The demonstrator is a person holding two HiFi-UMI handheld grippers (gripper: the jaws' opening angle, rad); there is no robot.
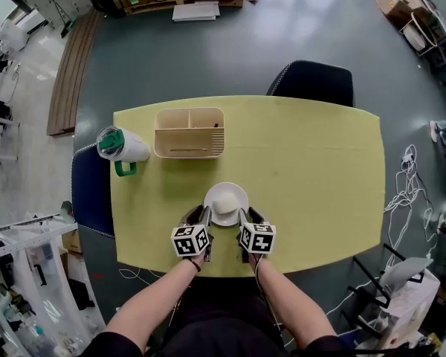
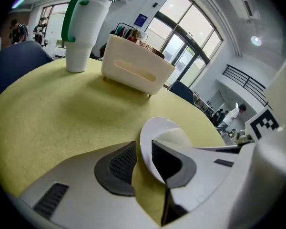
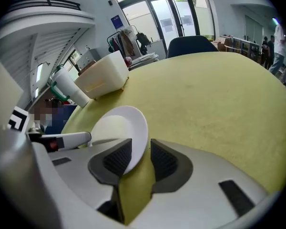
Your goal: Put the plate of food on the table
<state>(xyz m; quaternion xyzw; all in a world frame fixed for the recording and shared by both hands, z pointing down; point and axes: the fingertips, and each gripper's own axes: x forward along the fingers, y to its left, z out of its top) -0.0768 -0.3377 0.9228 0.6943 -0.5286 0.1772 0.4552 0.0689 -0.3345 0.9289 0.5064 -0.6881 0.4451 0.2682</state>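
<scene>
- White round plate point(image 1: 238, 191) with a pale rounded bun point(image 1: 226, 201) sits flat on the yellow-green counter point(image 1: 312, 169), at the near edge in front of the person.
- Left gripper point(image 1: 200, 215): fingers point(image 2: 121, 163) apart, plate's left rim in the gap, not clamped.
- Right gripper point(image 1: 246, 216): fingers point(image 3: 165, 161) apart, plate's right rim between them, clear gap on the outer side.
- Cream plastic divided organizer box point(image 1: 189, 132) stands further back on the counter, well apart from the plate.
- White tumbler with green lid and handle point(image 1: 121, 147) lies just left of the box.
- Dark blue chair point(image 1: 312, 82) at the far side.
</scene>
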